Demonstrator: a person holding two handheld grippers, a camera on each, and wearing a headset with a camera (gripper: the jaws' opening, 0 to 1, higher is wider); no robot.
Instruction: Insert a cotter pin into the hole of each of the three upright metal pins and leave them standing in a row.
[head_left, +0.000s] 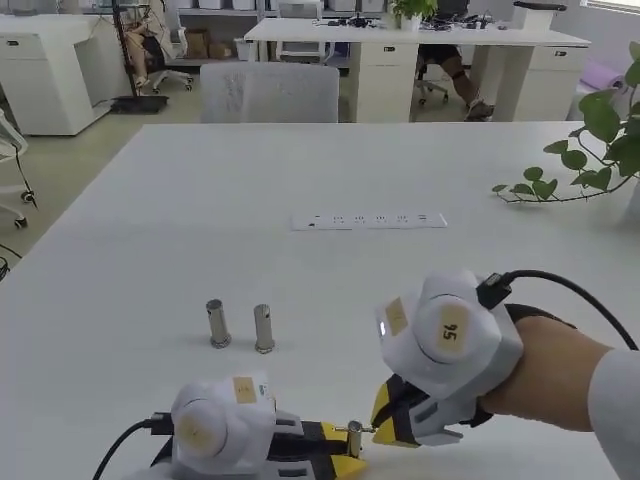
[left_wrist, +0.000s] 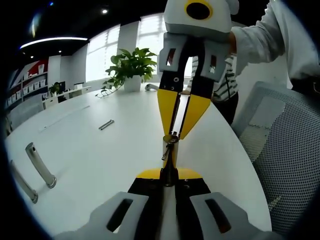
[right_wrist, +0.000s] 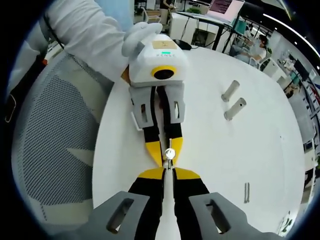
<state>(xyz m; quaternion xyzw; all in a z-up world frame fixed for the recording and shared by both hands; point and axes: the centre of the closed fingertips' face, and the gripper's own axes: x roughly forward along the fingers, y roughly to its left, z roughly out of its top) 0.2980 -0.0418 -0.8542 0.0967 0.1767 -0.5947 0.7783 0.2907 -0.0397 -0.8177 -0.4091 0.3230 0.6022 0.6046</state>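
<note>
Three short steel cylinder pins: first pin (head_left: 218, 324) and second pin (head_left: 263, 329) stand toward the white worktop's (head_left: 400, 170) near edge; third pin (head_left: 353, 438) is clamped in left gripper (left_wrist: 169, 176). Right gripper (right_wrist: 169, 176) pinches one thin cotter pin (left_wrist: 176, 116) at its top.

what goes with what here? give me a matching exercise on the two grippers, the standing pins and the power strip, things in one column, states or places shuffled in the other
Things
1 left gripper
2 right gripper
3 two metal pins
4 power strip

States or places
a lying flat farther up the table
b shut on a third metal pin
c upright, side by side on the table
d shut on a thin cotter pin at the held pin's top

Pairs: 1-b, 2-d, 3-c, 4-a
</note>
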